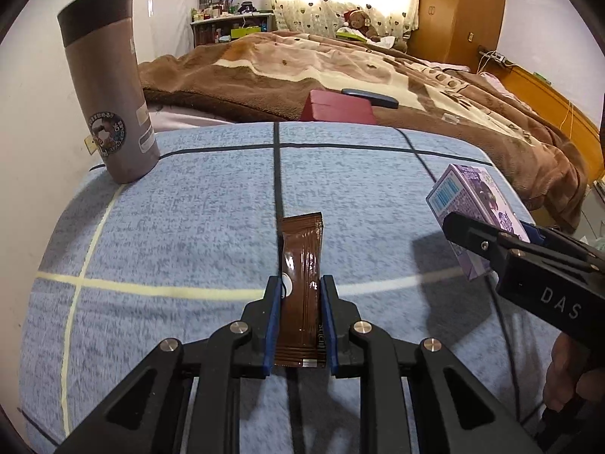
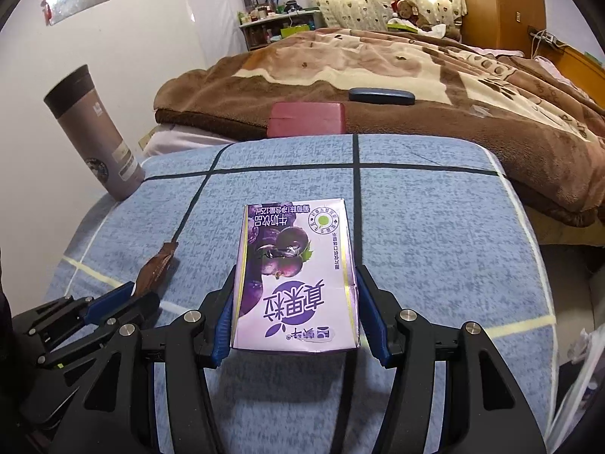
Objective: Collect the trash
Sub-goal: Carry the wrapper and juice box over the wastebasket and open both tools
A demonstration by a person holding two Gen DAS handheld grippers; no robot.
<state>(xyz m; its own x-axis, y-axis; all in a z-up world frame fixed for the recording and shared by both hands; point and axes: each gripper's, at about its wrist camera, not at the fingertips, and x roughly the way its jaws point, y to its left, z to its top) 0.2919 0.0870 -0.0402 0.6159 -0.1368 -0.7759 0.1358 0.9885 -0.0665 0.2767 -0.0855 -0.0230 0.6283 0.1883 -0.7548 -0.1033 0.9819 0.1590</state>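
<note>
At the centre of both wrist views, above a blue checked cloth (image 1: pixel 189 227) covering the worktop, two pieces of trash are being carried at once. The left hand-held gripper (image 1: pixel 301 291) is pinching a brown sachet (image 1: pixel 302 257) tightly, its blue pads pressing the wrapper's long edges near the lower half while the upper end is sticking out forward beyond the fingertips. The right hand-held gripper (image 2: pixel 295 291) is clamping a purple drink carton (image 2: pixel 295 265) across its width, jaws standing wide because the carton is broad; the carton is lying flat between the pads, its far end projecting up the frame. In the left view the same carton is showing at the right edge, tilted, apart from the sachet.

A brown tumbler (image 1: pixel 109 87) is standing upright at the upper left of the cloth, well clear of both loads. A bed with a brown blanket (image 1: pixel 340 60) is filling the upper frame, with a red box (image 1: pixel 336 109) at its near edge.

Judging from the grips, the lift is under way and a bin is not in sight. Doing it well probably means keeping steady pressure on the thin, slippery sachet, holding the carton level in case liquid remains, and keeping the two loads from knocking together.
</note>
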